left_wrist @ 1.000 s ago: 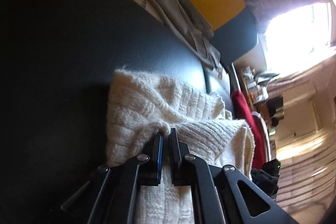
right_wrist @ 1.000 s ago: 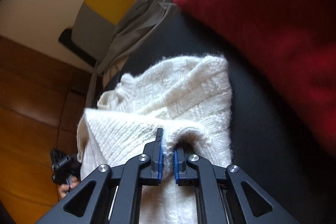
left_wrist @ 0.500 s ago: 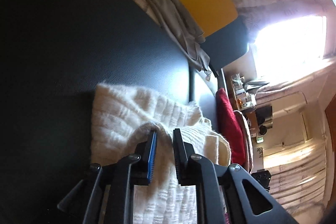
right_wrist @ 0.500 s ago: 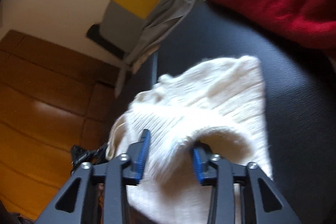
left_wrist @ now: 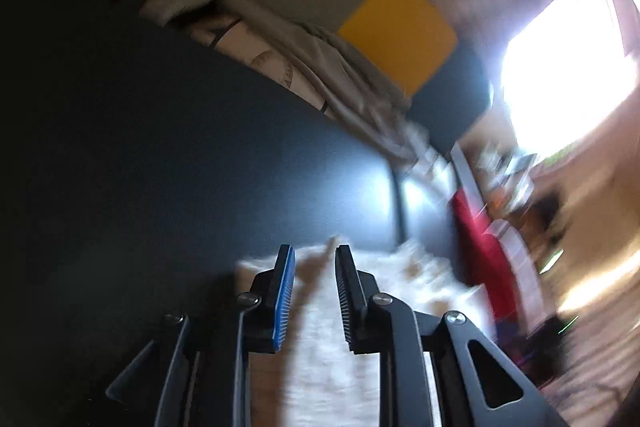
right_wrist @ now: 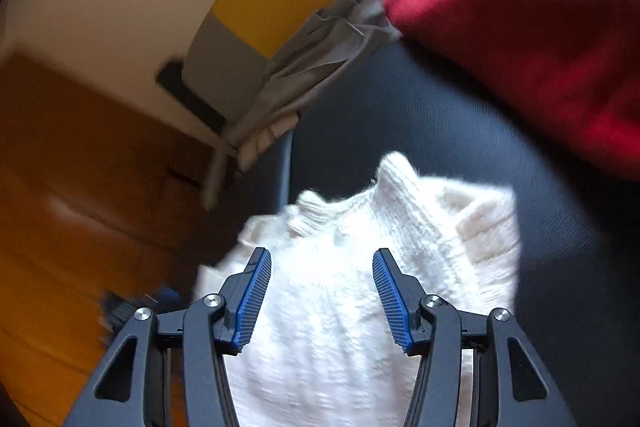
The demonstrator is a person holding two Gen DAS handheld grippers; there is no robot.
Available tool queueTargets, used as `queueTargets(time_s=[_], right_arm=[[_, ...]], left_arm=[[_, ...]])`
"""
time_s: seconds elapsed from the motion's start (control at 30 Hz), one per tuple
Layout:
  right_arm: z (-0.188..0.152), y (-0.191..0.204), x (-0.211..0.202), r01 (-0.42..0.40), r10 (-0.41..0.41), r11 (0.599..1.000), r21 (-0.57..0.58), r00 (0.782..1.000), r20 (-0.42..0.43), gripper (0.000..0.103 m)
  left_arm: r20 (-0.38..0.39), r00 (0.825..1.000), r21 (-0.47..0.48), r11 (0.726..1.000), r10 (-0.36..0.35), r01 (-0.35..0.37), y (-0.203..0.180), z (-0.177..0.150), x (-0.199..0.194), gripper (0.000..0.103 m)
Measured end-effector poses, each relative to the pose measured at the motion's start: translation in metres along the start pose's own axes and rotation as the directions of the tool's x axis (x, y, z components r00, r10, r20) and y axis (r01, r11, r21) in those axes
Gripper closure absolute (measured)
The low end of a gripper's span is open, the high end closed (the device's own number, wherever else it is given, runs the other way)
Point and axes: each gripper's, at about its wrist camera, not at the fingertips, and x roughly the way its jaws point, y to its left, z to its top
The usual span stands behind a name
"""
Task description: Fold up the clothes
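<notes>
A folded cream knitted sweater [right_wrist: 360, 267] lies on a dark leather seat [right_wrist: 460, 115]. In the right wrist view my right gripper [right_wrist: 322, 257] hangs above it, jaws opening, wide apart, pads clear of the knit. In the blurred left wrist view the same sweater [left_wrist: 332, 347] shows below my left gripper [left_wrist: 314, 253], whose jaws are opening with a narrow gap and no cloth pinched between them.
A red garment [right_wrist: 540, 35] lies on the seat to the right of the sweater. Grey clothes [right_wrist: 304, 75] are heaped against a grey and yellow cushion [right_wrist: 260, 7] at the back. Wooden floor [right_wrist: 60, 207] lies past the seat's left edge. A bright window [left_wrist: 560, 75] glares at the right.
Both grippers let go of the sweater's folded edge and opened. Both rose and drew back, so the sweater now sits lower in each view and lies flat.
</notes>
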Motion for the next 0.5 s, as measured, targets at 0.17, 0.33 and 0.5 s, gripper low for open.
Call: queueTargets(time_s=[0.17,0.33,0.5], right_arm=[[-0.001,0.045,0.016,0.121,-0.148,0.946,-0.301,0.987,-0.066,0.048],[0.001,0.054,0.065,0.216,-0.288,0.886,-0.41,0.95,-0.123,0.048],[-0.011,0.065,0.092,0.276,-0.382,0.802,-0.529,0.919,-0.1,0.095]], left_arm=[[-0.105,0.992,0.269,0.962,0.067,-0.036,-0.041,-0.017,0.025,0.081],[-0.192,0.975,0.294,0.955,0.111,-0.051,-0.046,-0.016,0.062,0.08],[-0.189,0.96,0.474,0.875,0.208,-0.097,-0.065,-0.036,0.077,0.082]])
